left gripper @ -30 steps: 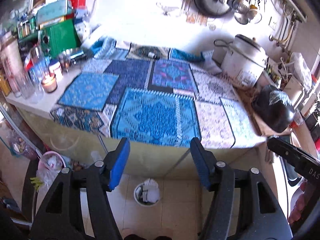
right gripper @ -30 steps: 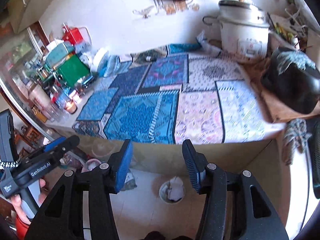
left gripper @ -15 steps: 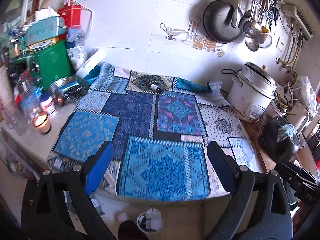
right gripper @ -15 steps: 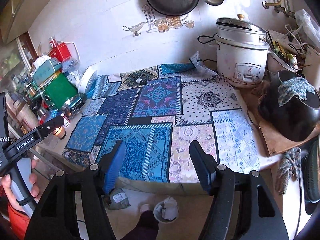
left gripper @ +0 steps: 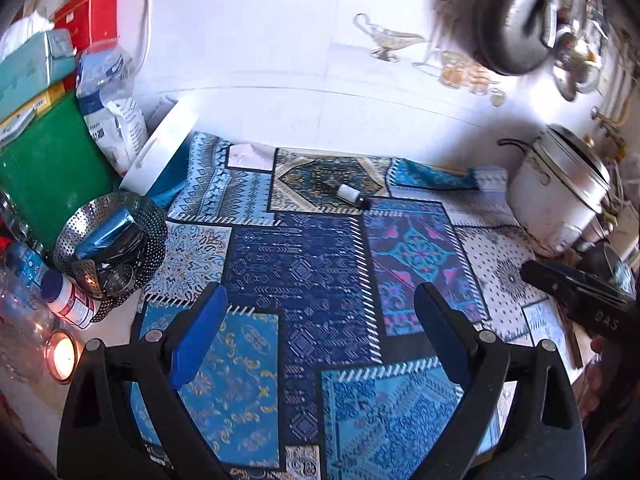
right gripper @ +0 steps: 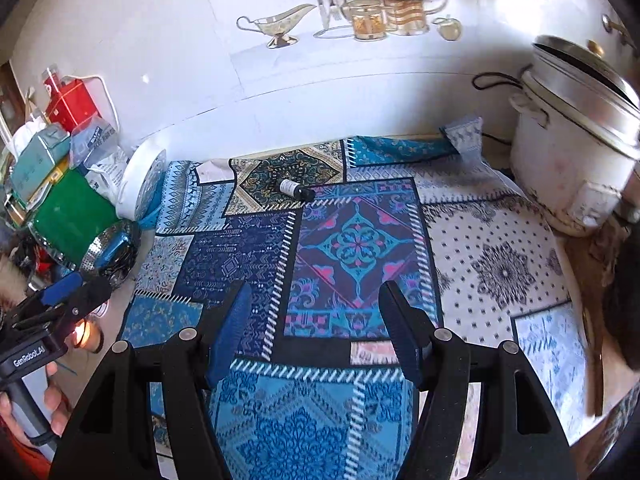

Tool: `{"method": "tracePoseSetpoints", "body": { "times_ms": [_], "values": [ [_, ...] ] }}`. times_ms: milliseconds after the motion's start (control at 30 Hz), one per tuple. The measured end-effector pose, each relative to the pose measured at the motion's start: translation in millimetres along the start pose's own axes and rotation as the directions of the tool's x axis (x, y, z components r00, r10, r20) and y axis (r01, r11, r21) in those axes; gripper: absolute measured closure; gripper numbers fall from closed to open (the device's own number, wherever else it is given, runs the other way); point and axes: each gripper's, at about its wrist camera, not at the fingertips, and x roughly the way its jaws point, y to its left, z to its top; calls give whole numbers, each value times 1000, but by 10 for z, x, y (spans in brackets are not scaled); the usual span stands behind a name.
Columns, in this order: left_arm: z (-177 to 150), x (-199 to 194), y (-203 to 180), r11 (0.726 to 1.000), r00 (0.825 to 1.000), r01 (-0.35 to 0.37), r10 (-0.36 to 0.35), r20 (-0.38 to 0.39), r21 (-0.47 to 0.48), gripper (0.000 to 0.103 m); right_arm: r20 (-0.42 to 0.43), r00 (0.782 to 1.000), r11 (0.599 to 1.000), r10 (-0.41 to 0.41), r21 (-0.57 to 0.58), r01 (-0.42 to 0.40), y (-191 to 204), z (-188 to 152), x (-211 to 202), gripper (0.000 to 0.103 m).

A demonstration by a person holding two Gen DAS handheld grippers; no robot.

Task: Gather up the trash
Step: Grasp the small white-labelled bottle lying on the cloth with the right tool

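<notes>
A small white bottle with a dark cap [left gripper: 353, 196] lies on its side at the back of the patterned blue cloth [left gripper: 304, 272], near the wall; it also shows in the right wrist view [right gripper: 295, 189]. My left gripper [left gripper: 320, 328] is open and empty, above the near part of the cloth, well short of the bottle. My right gripper [right gripper: 314, 320] is open and empty, also over the near middle of the cloth. Each gripper shows at the edge of the other's view.
A white rice cooker [left gripper: 560, 200] stands at the back right. At the left are a perforated steel basket [left gripper: 112, 248], a green box [left gripper: 48, 172], a lit candle [left gripper: 62, 356], jars and bags. Pans hang on the wall [left gripper: 512, 32].
Both grippers rose from below the counter edge and moved forward over the cloth. The floor and the bin below have left view. The left jaws opened wider.
</notes>
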Motion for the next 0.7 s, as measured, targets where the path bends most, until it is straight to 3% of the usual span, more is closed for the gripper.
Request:
{"method": "tracePoseSetpoints", "body": {
  "times_ms": [100,300,567,700],
  "values": [
    [86,212,90,999,1000,-11,10,-16,-50,8,-24,1000,996,20,-89,-22,44,302,433,41],
    [163,580,162,979,992,-123,117,-45,-160,8,-141,987,975,79,-196,-106,33,806,1546,41],
    [85,1119,352,939,973,-220,194,-124,-264,9,-239,969,939,66,-313,-141,191,1075,2680,41],
    [21,1222,452,922,968,-241,207,-140,-305,9,-283,956,926,72,-338,-170,280,1031,2926,57]
  ]
}}
